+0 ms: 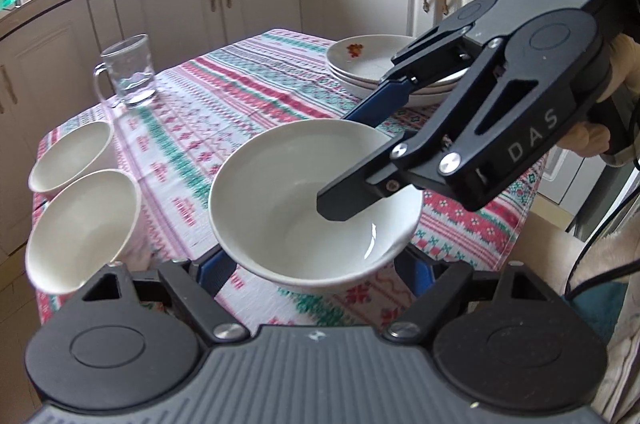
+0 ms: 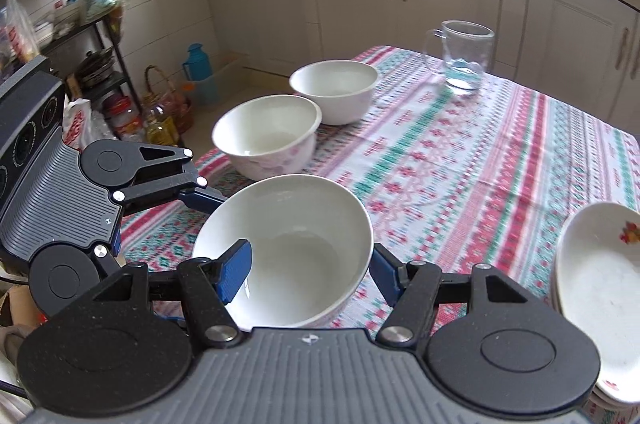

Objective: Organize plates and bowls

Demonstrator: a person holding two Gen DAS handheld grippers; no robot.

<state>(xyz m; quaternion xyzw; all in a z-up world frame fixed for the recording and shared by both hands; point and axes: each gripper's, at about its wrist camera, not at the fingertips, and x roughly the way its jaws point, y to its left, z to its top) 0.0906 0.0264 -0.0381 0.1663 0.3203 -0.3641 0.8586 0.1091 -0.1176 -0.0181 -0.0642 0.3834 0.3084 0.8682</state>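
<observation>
A plain white bowl (image 1: 288, 184) hangs a little above the patterned tablecloth (image 1: 224, 96), and both grippers hold it. My left gripper (image 1: 318, 274) clamps the bowl's lower sides from the near side, its blue fingers (image 1: 218, 270) partly hidden under the bowl. My right gripper (image 1: 356, 156) reaches in from the right. It has one finger inside the bowl and one outside its rim. In the right wrist view that gripper (image 2: 310, 276) pinches the same bowl (image 2: 304, 224), with its left pad (image 2: 236, 270) inside.
Two more white bowls (image 2: 268, 136) (image 2: 334, 90) sit side by side near the table's left edge. A stack of flowered plates (image 2: 600, 284) lies at the right. A glass mug (image 2: 464, 56) stands at the far side. Kitchen cabinets (image 2: 400, 8) surround the table.
</observation>
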